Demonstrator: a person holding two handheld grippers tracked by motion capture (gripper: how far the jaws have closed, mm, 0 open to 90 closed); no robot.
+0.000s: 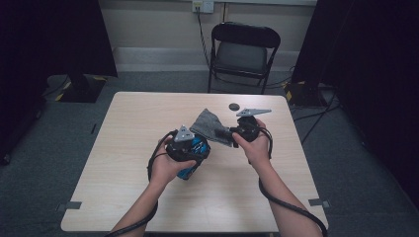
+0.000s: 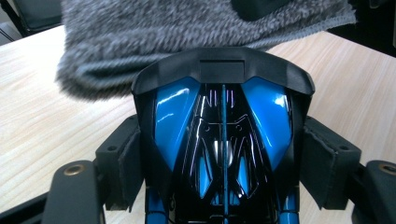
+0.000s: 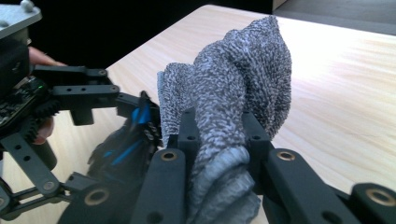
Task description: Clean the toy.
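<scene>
My left gripper point(image 2: 224, 163) is shut on a glossy blue and black object point(image 2: 224, 121) shaped like a toy car, its pads point(image 2: 126, 163) pressing on both flanks. In the high view that gripper point(image 1: 196, 148) holds the object point(image 1: 188, 173) just above the table point(image 1: 123, 148), left of centre. My right gripper point(image 3: 219, 135) is shut on a bunched grey fuzzy cloth point(image 3: 243, 70). The cloth point(image 1: 210, 126) hangs between the two hands, with the right gripper point(image 1: 231, 134) at its right end. It drapes right over the object's far end point(image 2: 187, 32). The right gripper view also shows the left gripper point(image 3: 135, 121) beside the cloth.
A small dark round disc point(image 1: 233, 106) lies on the table behind the right hand. A black folding chair point(image 1: 244, 49) stands past the far edge. Dark curtains hang at both sides and cables run over the floor at right. Bare tabletop point(image 3: 336, 93) spreads around both hands.
</scene>
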